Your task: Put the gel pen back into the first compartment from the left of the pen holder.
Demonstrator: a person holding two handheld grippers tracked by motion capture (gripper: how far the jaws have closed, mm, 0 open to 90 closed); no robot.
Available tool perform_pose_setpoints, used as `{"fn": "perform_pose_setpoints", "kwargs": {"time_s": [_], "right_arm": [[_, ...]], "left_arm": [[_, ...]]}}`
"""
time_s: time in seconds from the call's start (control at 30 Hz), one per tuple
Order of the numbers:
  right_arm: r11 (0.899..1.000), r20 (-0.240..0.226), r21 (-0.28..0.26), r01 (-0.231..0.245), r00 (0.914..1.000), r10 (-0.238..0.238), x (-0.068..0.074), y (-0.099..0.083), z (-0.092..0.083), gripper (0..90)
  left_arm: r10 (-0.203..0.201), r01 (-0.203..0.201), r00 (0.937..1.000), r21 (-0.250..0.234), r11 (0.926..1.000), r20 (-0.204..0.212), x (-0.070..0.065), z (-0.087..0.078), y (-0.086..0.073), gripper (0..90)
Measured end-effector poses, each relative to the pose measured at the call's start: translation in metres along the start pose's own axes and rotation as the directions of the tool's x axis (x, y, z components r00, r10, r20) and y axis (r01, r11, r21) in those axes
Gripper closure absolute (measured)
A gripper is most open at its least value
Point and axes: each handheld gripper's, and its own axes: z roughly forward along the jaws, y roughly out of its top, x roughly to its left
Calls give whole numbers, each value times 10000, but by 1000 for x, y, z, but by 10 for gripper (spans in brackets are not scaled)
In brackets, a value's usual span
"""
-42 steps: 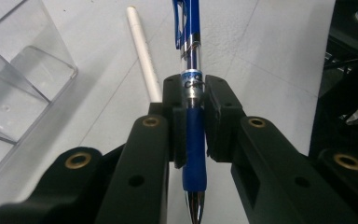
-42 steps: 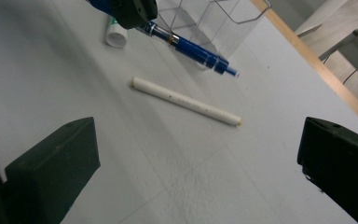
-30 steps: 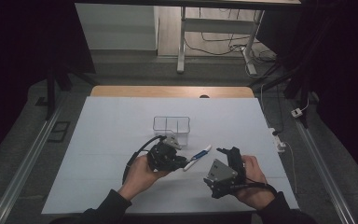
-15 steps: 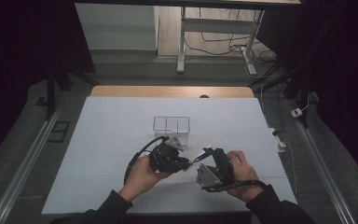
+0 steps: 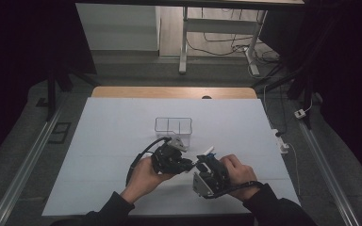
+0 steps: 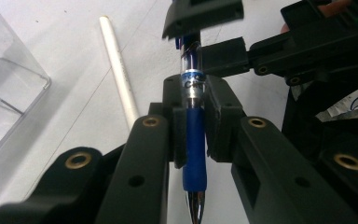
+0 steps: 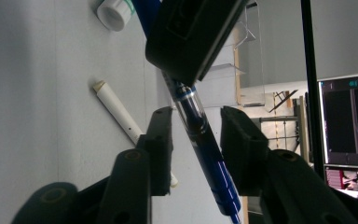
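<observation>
A blue pen with a clear barrel sits upright between my left gripper's jaws, which are shut on its blue grip. In the high view, my left gripper and right gripper meet nose to nose near the table's front. My right gripper has just been closing its jaws around the same pen. The pen runs slantwise between the pads, with a gap on each side. The far end of the pen is hidden behind the left gripper's black jaw.
A white stick lies on the white table sheet beside the pen, also seen as a white stick from the right. A clear plastic box stands just beyond the grippers. A white cap with a green band lies farther off.
My right gripper has moved left up to the left gripper, and its jaws have narrowed around the pen. The left hand has stayed still, holding the pen.
</observation>
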Motion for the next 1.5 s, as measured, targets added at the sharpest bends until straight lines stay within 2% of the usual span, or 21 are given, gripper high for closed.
{"fn": "perform_pose_setpoints", "kwargs": {"time_s": [0.1, 0.17, 0.23, 0.27, 0.3, 0.4, 0.47, 0.5, 0.57, 0.7, 0.73, 0.8, 0.93, 0.97, 1.0, 1.07, 1.13, 1.23, 1.33, 1.5], "right_arm": [[9996, 64, -5, 276, 9996, -276, 1, 1, 0, 702], [9992, 59, -72, 382, 9993, -382, 1, 0, 1, 725], [9990, -80, 81, 447, 9990, -446, 2, 0, 0, 758], [9984, -3, -154, 553, 9985, -553, 2, -1, 2, 778], [9974, -156, 21, 722, 9973, -722, 2, 0, 1, 789], [9984, -120, -112, 559, 9984, -560, 1, 0, 1, 793], [9991, -161, 27, 425, 9990, -425, 0, -1, -1, 794], [9990, -100, -183, 399, 9991, -401, 0, -2, 0, 794], [9992, -208, 81, 395, 9990, -393, -2, -2, -2, 793], [10000, -235, -15, 38, 9997, -39, -4, -6, -2, 794], [9998, -250, 47, -185, 9995, 187, -5, -6, -2, 793], [9995, -354, 149, -278, 9990, 283, -8, -8, -3, 793], [9970, -634, 22, -774, 9950, 774, -12, -12, -2, 793], [9956, -700, 33, -932, 9932, 932, -13, -12, -2, 793], [9942, -780, 103, -1068, 9912, 1073, -14, -13, -2, 793], [9910, -883, 100, -1332, 9871, 1336, -16, -15, -1, 793], [9860, -996, 238, -1648, 9810, 1663, -19, -18, -1, 794], [9799, -1092, 176, -1985, 9739, 1992, -23, -22, 1, 794], [9693, -1193, 96, -2459, 9621, 2452, -28, -24, 1, 794], [9351, -1415, 23, -3543, 9256, 3510, -36, -25, 1, 794]], "left_arm": [[2, -2, 10000, -31, 10000, 13, 0, 0, 0, 787], [-83, 84, 10000, -181, 9998, 53, 0, 0, 0, 786], [-82, 86, 9999, -361, 9993, 113, 2, -2, 0, 786], [-72, 79, 9999, -497, 9987, 146, 2, -4, -1, 785], [-101, 110, 9998, -513, 9986, 178, 3, -5, 0, 784], [-45, 59, 9998, -682, 9977, 206, 4, -6, -1, 772], [-24, 33, 9999, -736, 9973, 121, 4, -7, -1, 752], [33, -35, 10000, -733, 9973, -21, 4, -7, -1, 719], [98, -114, 9997, -804, 9967, -203, 4, -10, -2, 656], [120, -185, 9982, -1099, 9938, -592, 7, -18, -6, 528], [64, -140, 9980, -1205, 9926, -626, 7, -19, -7, 492], [-30, -62, 9977, -1370, 9905, -670, 10, -22, -10, 431], [-318, 222, 9981, -1737, 9845, -529, 13, -28, -17, 327], [-406, 325, 9983, -1779, 9835, -422, 14, -28, -18, 307], [-305, 227, 9987, -1848, 9825, -398, 15, -29, -20, 305], [-321, 199, 9978, -2010, 9794, -577, 14, -31, -25, 283], [-408, 296, 9978, -2033, 9787, -514, 14, -33, -28, 256], [-393, 237, 9969, -2179, 9757, -677, 14, -37, -32, 224], [-465, 267, 9954, -2251, 9740, -832, 13, -41, -35, 180], [-711, 493, 9933, -2223, 9737, -914, 13, -42, -43, 118]]}}
